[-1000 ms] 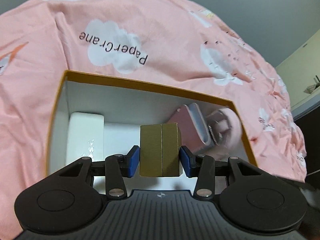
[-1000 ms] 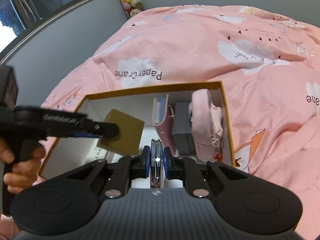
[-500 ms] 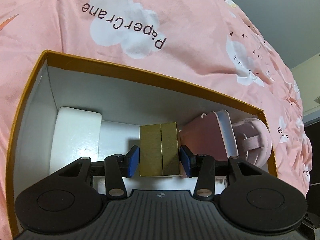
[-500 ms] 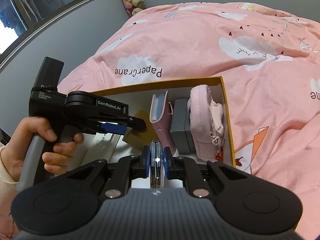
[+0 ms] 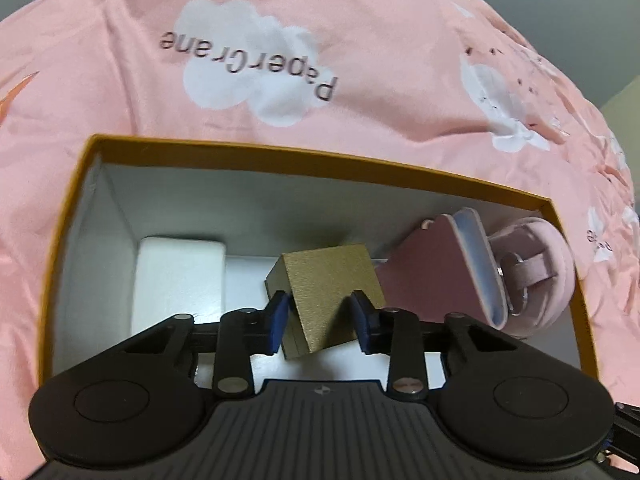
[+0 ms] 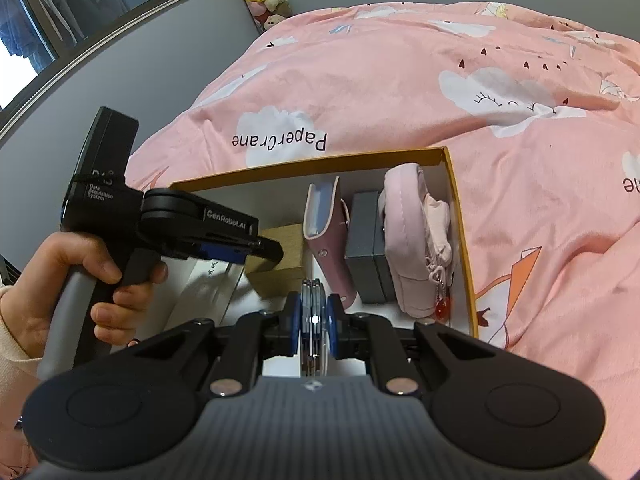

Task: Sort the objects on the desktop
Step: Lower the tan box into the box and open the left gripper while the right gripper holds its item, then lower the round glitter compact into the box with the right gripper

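Observation:
An orange-rimmed white box (image 5: 304, 156) lies on a pink bedspread. A gold box (image 5: 328, 292) sits tilted on its floor between the fingers of my left gripper (image 5: 320, 320), whose jaws stand slightly apart from it. It also shows in the right wrist view (image 6: 280, 240) under the left gripper (image 6: 260, 250). My right gripper (image 6: 314, 320) is shut on a thin silver folded tool (image 6: 314, 336) above the box's near edge. The tool's kind is not clear.
Inside the box: a white block (image 5: 178, 276) at left, a pink wallet (image 6: 326, 236), a grey box (image 6: 366, 244) and a pink pouch (image 6: 416, 240) at right. The pink bedspread (image 6: 440, 92) surrounds the box. A grey wall and window stand behind.
My left gripper lowered the gold box into the orange-rimmed box and opened; the gold box now rests tilted on the floor. My right gripper stayed shut on the silver tool.

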A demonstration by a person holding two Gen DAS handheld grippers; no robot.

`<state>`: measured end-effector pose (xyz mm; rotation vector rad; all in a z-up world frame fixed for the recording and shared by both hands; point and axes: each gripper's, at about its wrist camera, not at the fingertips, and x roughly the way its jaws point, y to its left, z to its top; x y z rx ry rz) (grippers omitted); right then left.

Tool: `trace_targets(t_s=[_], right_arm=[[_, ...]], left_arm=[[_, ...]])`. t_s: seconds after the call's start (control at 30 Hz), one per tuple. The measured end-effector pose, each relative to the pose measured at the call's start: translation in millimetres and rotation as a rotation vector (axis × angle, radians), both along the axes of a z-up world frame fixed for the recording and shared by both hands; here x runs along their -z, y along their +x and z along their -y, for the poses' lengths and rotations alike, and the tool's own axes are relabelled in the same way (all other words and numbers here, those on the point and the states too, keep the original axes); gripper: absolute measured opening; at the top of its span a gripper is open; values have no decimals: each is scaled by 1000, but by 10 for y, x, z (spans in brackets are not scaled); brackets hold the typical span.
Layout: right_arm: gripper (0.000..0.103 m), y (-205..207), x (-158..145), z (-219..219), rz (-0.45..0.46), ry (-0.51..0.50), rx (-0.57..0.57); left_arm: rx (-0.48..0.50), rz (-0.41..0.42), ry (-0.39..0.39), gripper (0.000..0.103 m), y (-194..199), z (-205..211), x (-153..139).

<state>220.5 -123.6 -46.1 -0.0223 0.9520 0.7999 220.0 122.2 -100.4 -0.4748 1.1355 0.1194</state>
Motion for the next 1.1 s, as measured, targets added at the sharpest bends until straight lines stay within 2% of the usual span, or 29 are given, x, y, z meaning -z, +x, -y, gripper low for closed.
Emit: trace_targets(t_s=[0.2, 0.43, 0.67, 0.93, 1.1], right_arm=[[14, 16, 27, -2, -3, -5, 0], [14, 12, 14, -55, 6, -6, -25], [14, -84, -104, -245, 100, -41, -155], [14, -254, -187, -823, 383, -179, -394], [14, -410, 17, -1153, 669, -367, -549]], left_arm=[[69, 24, -17, 33, 99, 95, 15], [75, 27, -33, 33, 110, 66, 23], [64, 120, -40, 33, -150, -83, -325], [7, 176, 52, 33, -421, -202, -628], [-4, 164, 58, 33, -455, -244, -599]])
